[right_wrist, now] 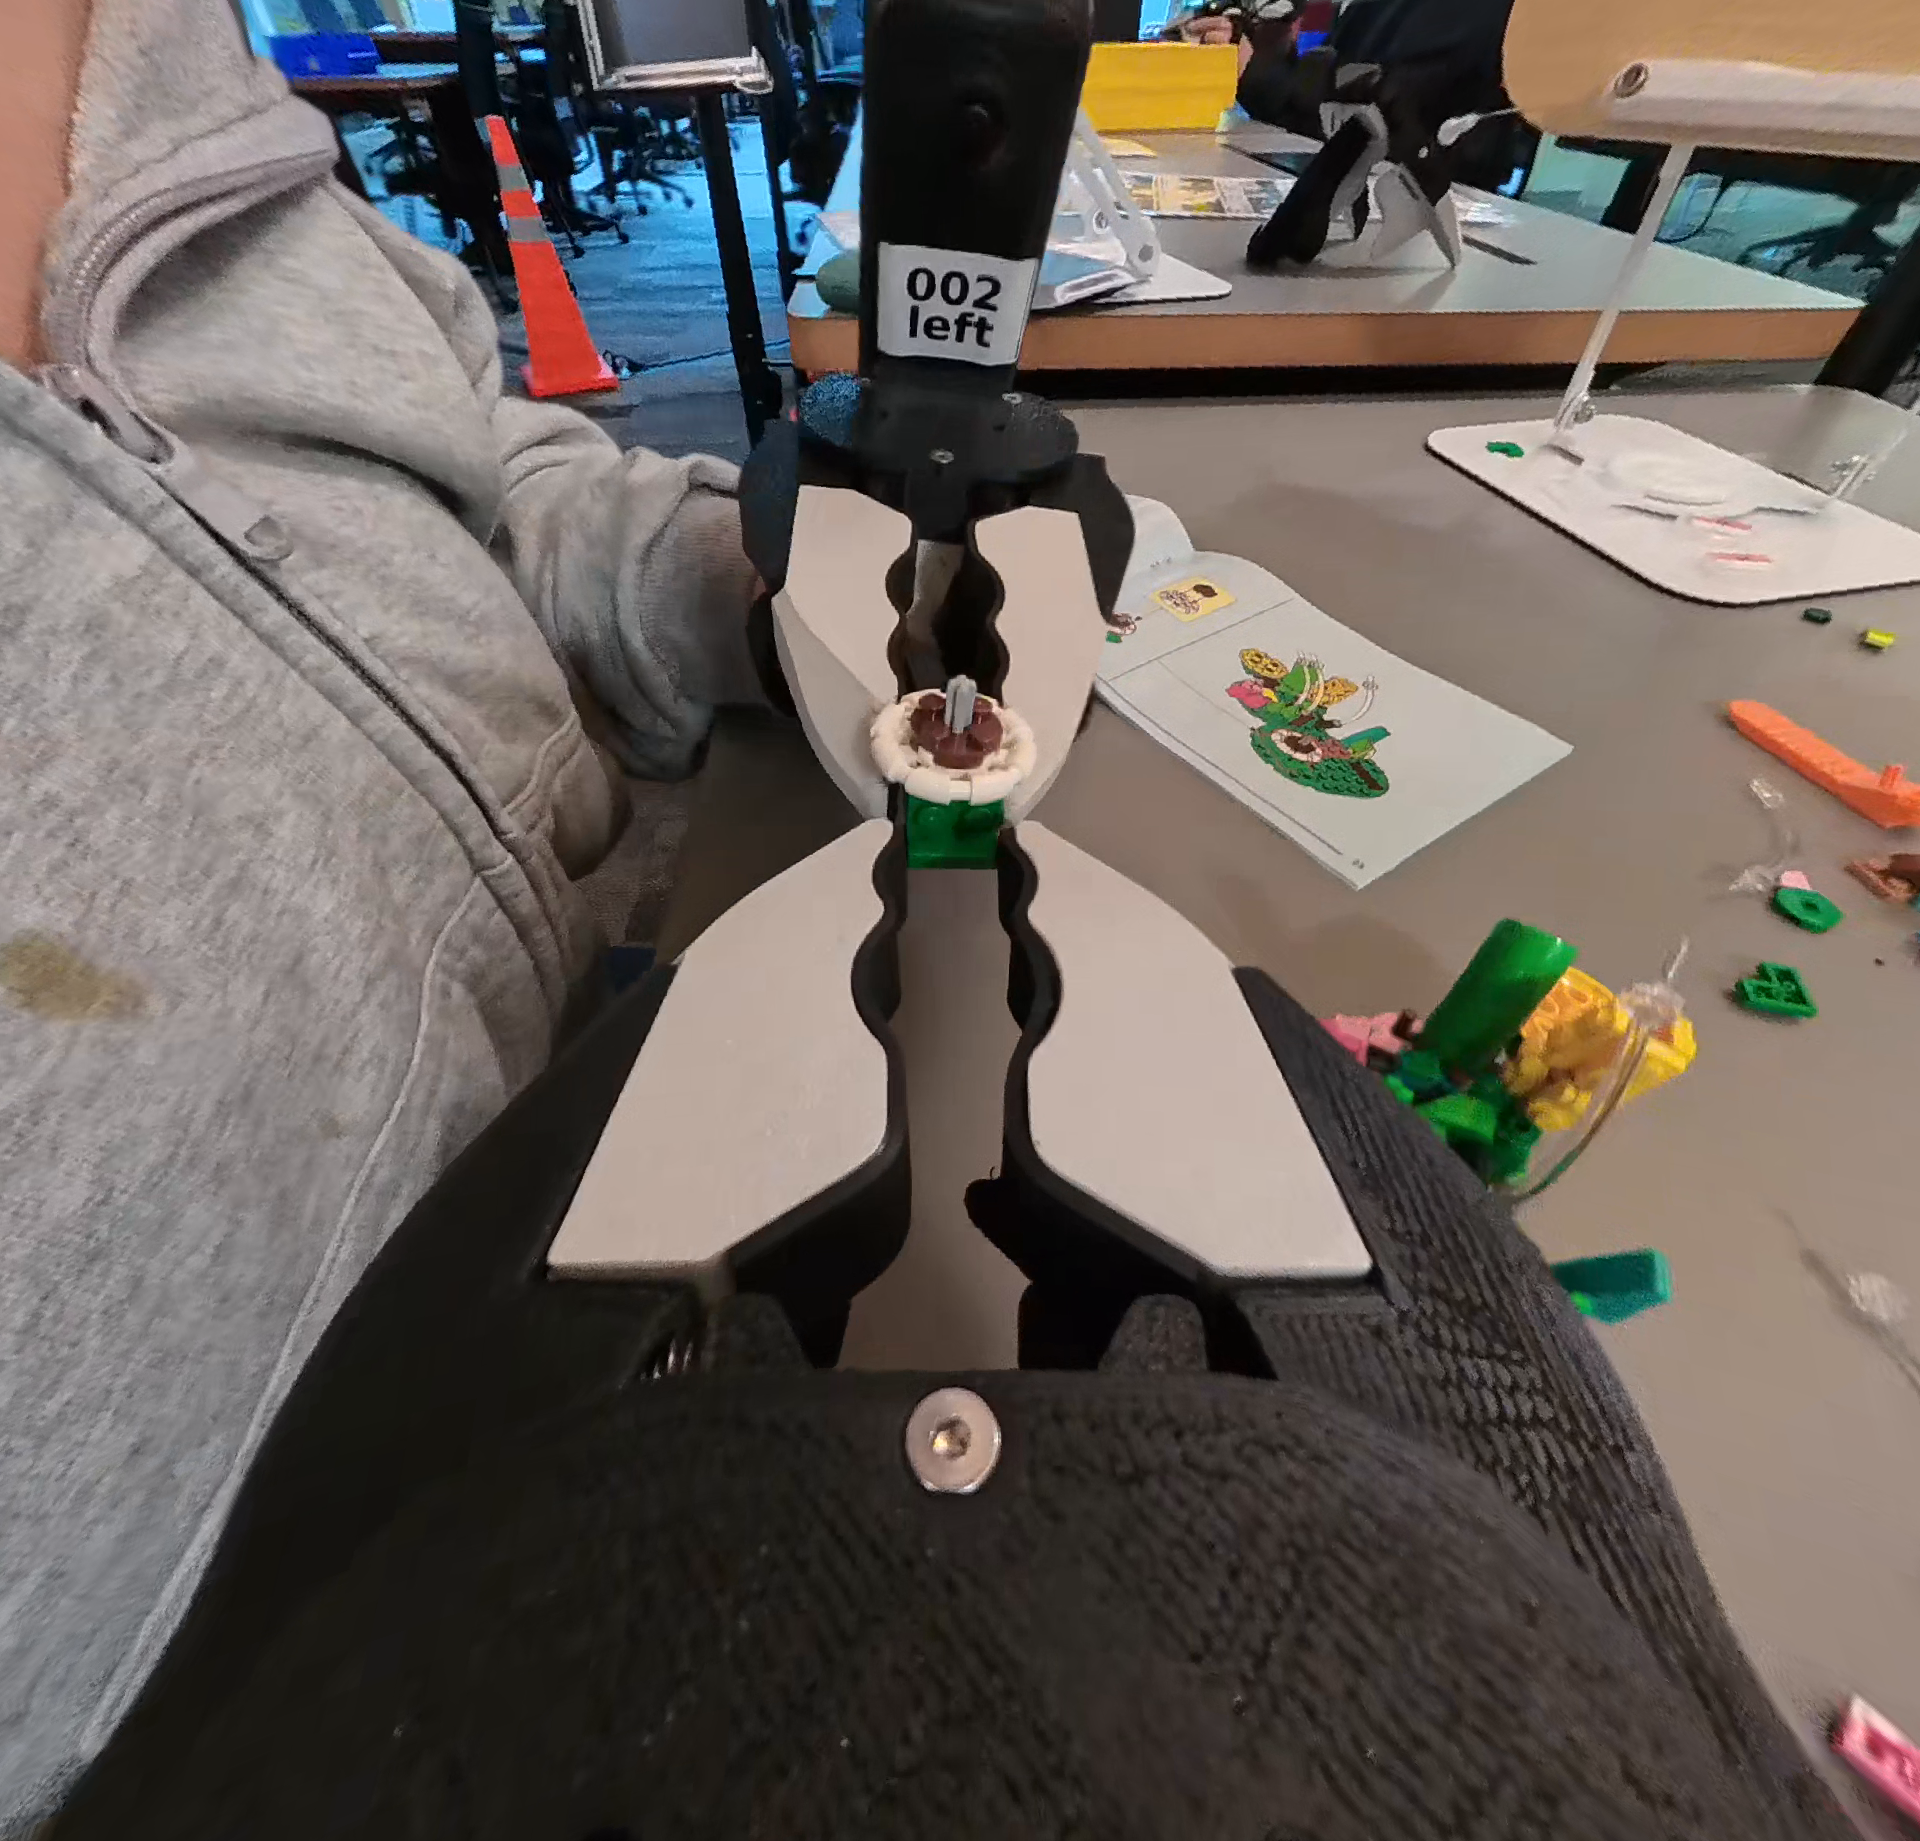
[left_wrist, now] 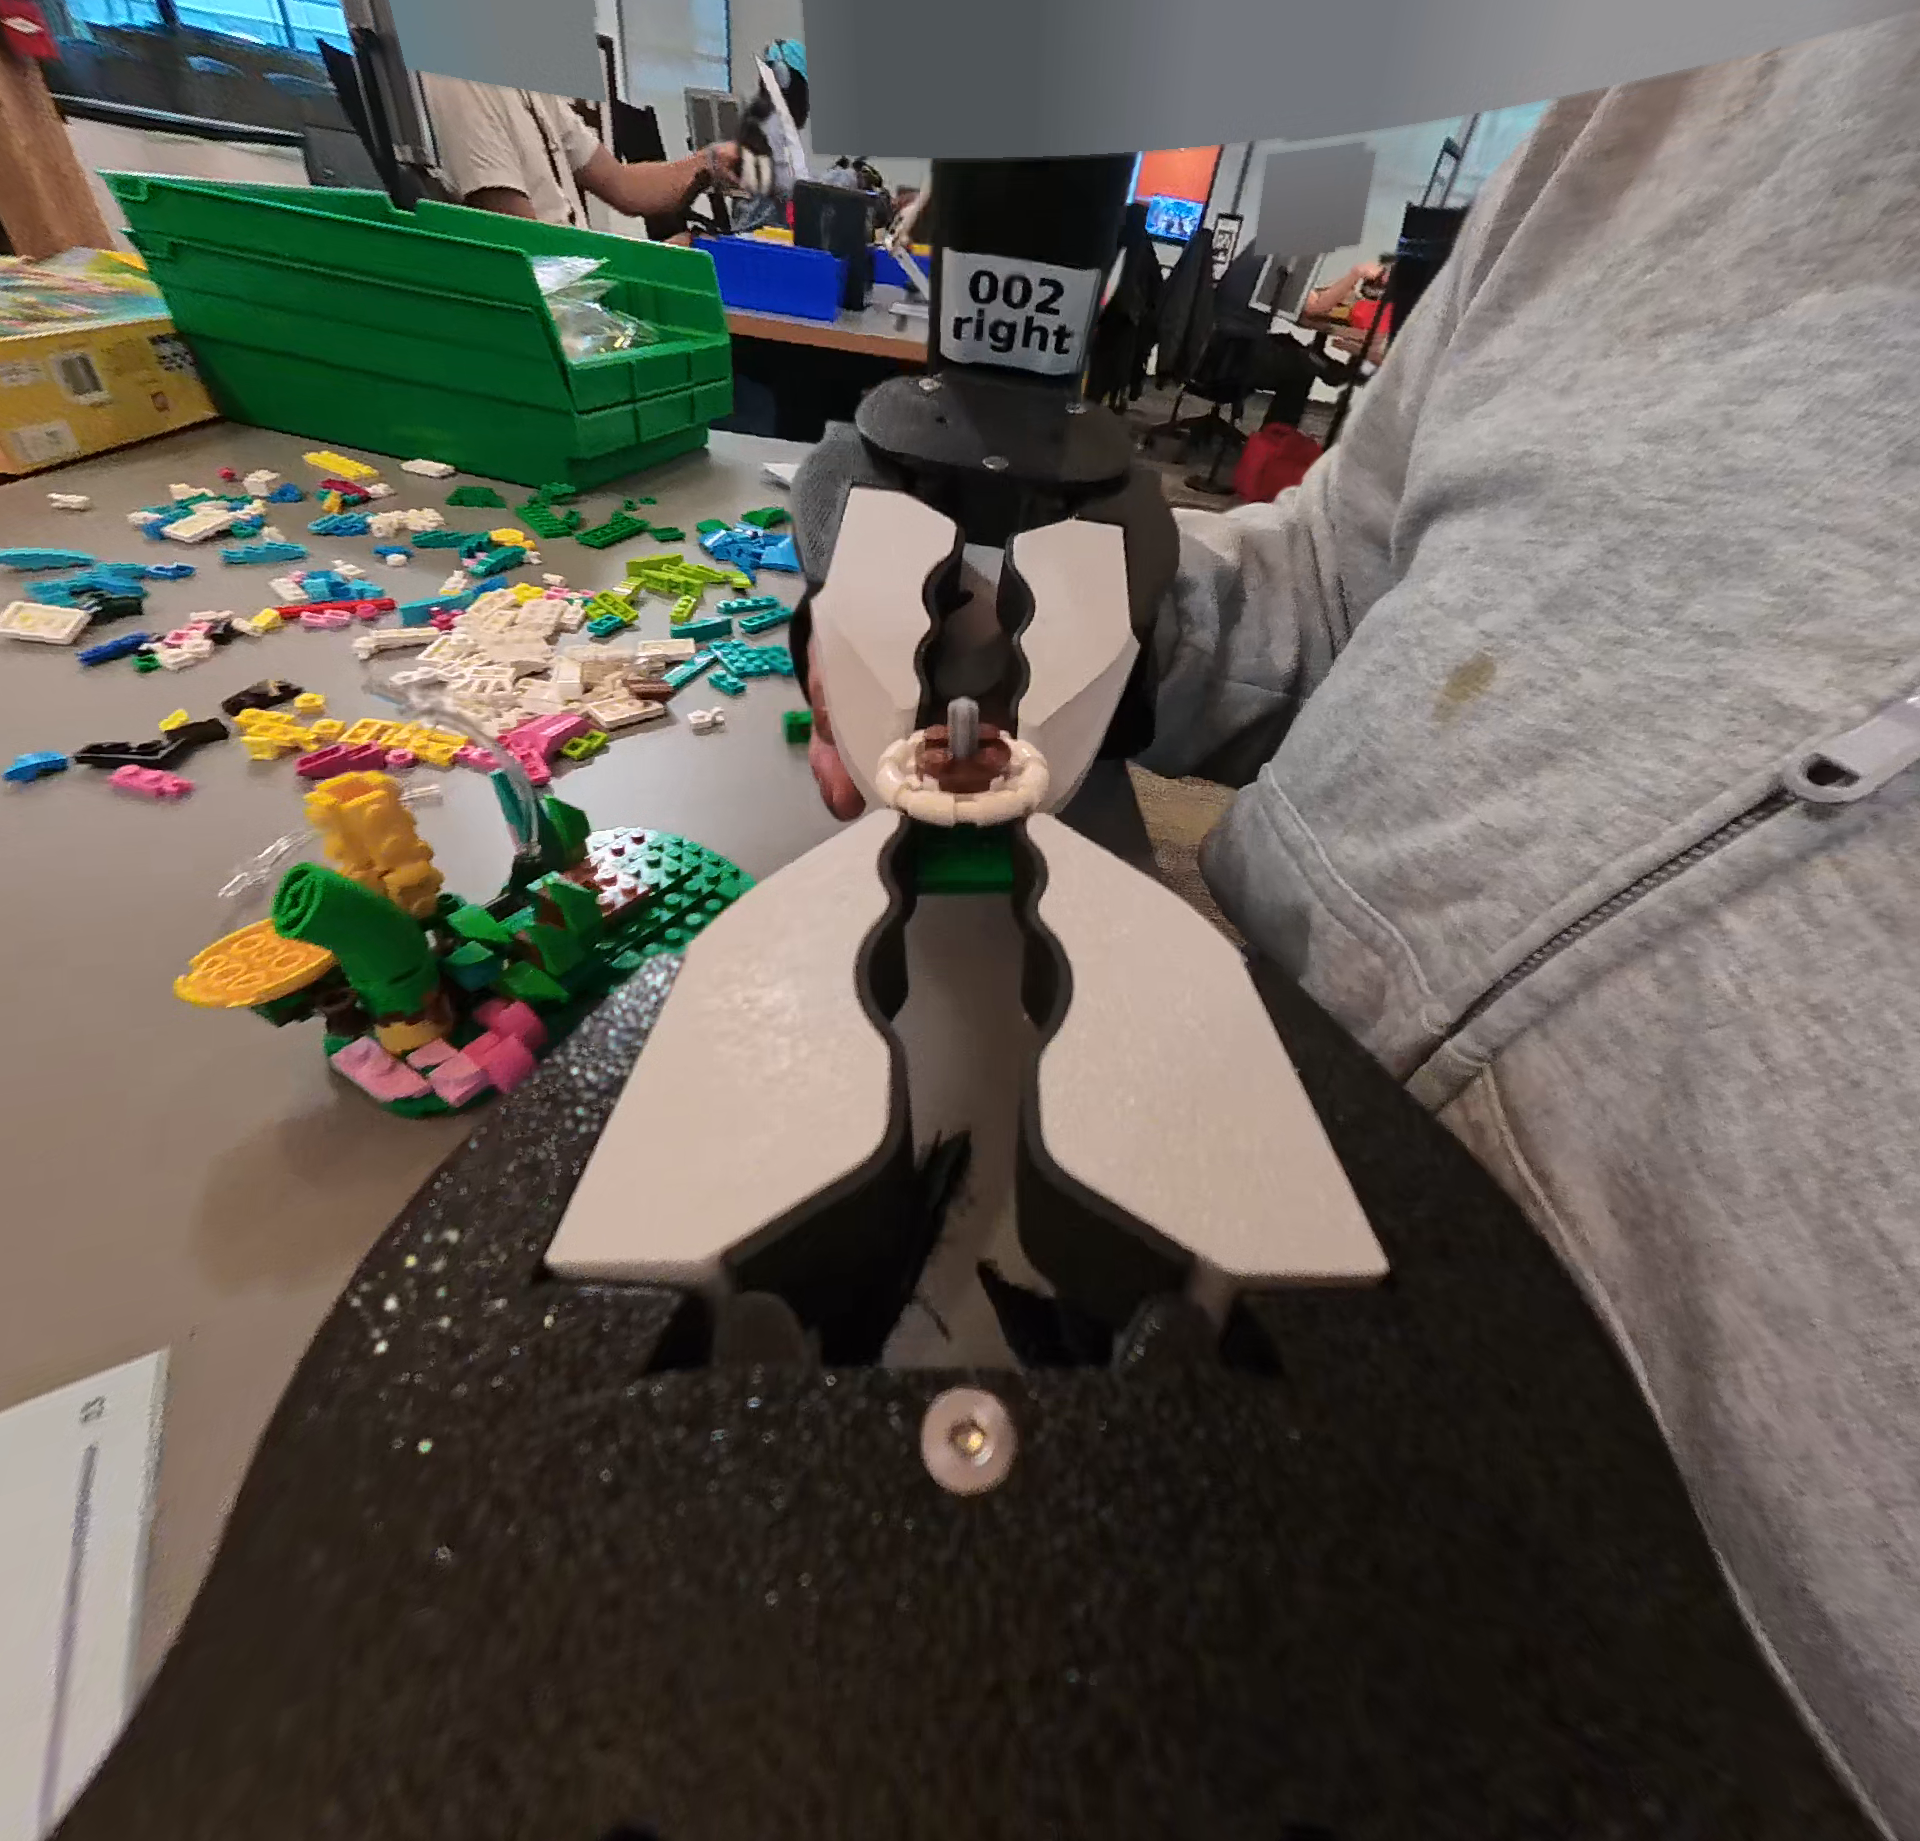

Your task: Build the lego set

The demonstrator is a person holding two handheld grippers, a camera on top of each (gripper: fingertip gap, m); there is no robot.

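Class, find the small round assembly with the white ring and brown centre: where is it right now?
The round assembly sits mid-frame in both wrist views, above the grey table, between the tips of the left gripper and right gripper, which face each other.

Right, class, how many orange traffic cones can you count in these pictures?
1. The traffic cone stands in the background, upper left of the right wrist view; others may be hidden.

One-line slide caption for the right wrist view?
Two grippers meet tip to tip on a small flower piece with green base, above an open instruction booklet.
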